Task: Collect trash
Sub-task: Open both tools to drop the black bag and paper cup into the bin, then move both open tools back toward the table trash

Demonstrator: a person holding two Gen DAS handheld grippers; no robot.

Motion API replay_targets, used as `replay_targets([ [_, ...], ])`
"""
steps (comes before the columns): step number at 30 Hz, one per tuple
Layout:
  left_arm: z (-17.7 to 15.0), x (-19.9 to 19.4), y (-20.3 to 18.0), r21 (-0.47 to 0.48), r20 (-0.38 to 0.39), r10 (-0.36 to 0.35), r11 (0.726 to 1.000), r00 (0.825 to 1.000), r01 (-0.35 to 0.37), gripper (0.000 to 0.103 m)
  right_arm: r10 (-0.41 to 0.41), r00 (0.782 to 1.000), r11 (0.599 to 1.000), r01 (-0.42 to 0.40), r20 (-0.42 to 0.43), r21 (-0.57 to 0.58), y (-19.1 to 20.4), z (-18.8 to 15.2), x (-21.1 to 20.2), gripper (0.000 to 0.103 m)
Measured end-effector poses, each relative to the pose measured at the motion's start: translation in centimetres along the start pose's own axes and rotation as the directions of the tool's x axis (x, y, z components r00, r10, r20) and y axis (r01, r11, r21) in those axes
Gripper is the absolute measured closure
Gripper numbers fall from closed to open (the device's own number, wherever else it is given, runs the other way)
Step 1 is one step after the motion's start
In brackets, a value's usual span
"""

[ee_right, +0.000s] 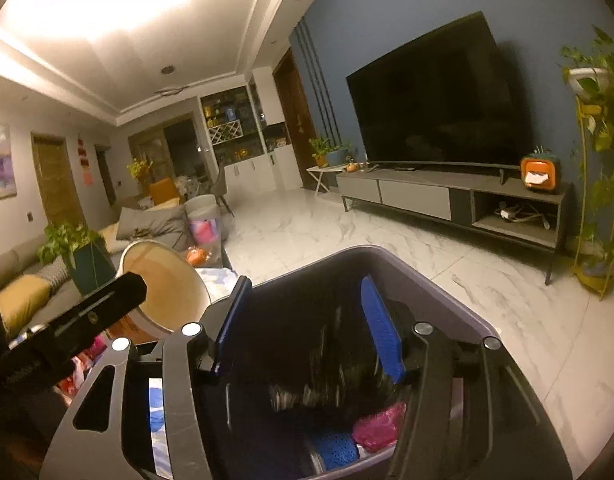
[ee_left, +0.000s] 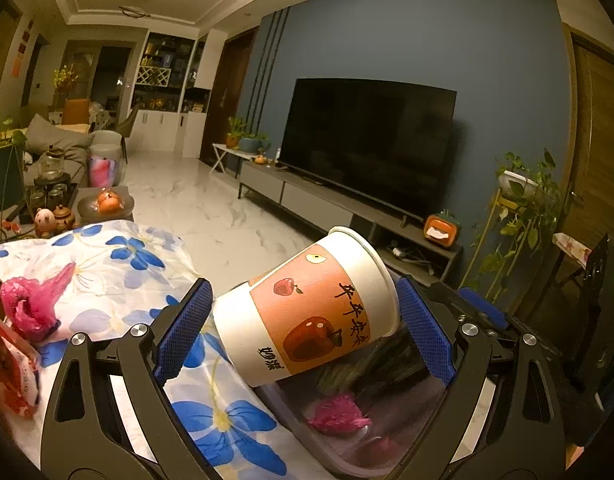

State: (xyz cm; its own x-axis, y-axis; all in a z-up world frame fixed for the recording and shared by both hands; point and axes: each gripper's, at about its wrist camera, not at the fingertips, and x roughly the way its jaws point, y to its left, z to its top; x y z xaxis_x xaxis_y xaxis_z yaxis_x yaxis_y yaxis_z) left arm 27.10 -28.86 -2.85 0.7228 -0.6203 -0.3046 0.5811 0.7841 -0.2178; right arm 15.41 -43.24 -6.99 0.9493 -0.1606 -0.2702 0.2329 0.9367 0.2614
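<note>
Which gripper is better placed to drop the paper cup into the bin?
Left. The left gripper holds the orange-banded white paper cup above the grey plastic bin; the right gripper grips the bin's rim.

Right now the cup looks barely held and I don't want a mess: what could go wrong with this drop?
1. The paper cup lies tilted between the left gripper pads, partly past the bin rim; released here, it might tip onto the floral cloth.
2. Any dregs could spill from its open mouth.
3. The right gripper holds the bin near the cup's path, so the two may collide.
</note>
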Motion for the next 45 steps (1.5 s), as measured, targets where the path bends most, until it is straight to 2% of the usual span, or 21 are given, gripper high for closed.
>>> replay_targets([
  [4,-0.2,1.0,-1.1,0.01,-0.015,-0.025,1.0,1.0,0.025,0.011,-0.055,0.998,0.998,0.054,0.04,0.029,-0.9,0.0,-1.3,0.037],
  [9,-1.1,2.4,-1.8,0.016,-0.055,-0.056,0.998,0.997,0.057,0.011,-0.117,0.99,0.993,0.115,0.079,0.026,-1.2,-0.3,-2.9,0.036],
  [14,-1.5,2.3,-1.9,0.015,-0.078,-0.085,0.996,0.993,0.087,0.01,-0.119,0.989,0.993,0.118,0.088,0.016,-1.4,-0.4,-3.7,0.035],
  [22,-0.6,-0.2,-0.9,-0.014,-0.046,-0.059,0.998,0.997,0.058,0.007,-0.111,0.989,0.994,0.113,0.102,-0.011,-0.4,0.1,-5.3,0.035],
  [27,-0.8,-3.5,0.2,-0.022,-0.022,0.027,0.999,0.999,-0.027,0.007,-0.1,0.988,0.992,0.108,0.114,-0.067,1.5,0.1,-6.8,0.035],
  [34,-1.8,-9.2,2.9,-0.047,-0.014,0.169,0.984,0.986,-0.17,0.007,-0.063,0.991,0.985,0.081,0.121,-0.15,5.3,-1.2,-9.1,0.029],
  [42,-3.9,-16.4,7.5,-0.085,-0.013,0.332,0.94,0.943,-0.331,0.006,-0.01,0.995,0.979,0.03,0.101,-0.201,9.1,-3.2,-11.2,0.028],
  [45,-4.5,-19.0,9.4,-0.088,-0.01,0.41,0.908,0.912,-0.409,0.006,0.022,0.997,0.978,-0.005,0.08,-0.209,10.5,-3.9,-11.5,0.028],
])
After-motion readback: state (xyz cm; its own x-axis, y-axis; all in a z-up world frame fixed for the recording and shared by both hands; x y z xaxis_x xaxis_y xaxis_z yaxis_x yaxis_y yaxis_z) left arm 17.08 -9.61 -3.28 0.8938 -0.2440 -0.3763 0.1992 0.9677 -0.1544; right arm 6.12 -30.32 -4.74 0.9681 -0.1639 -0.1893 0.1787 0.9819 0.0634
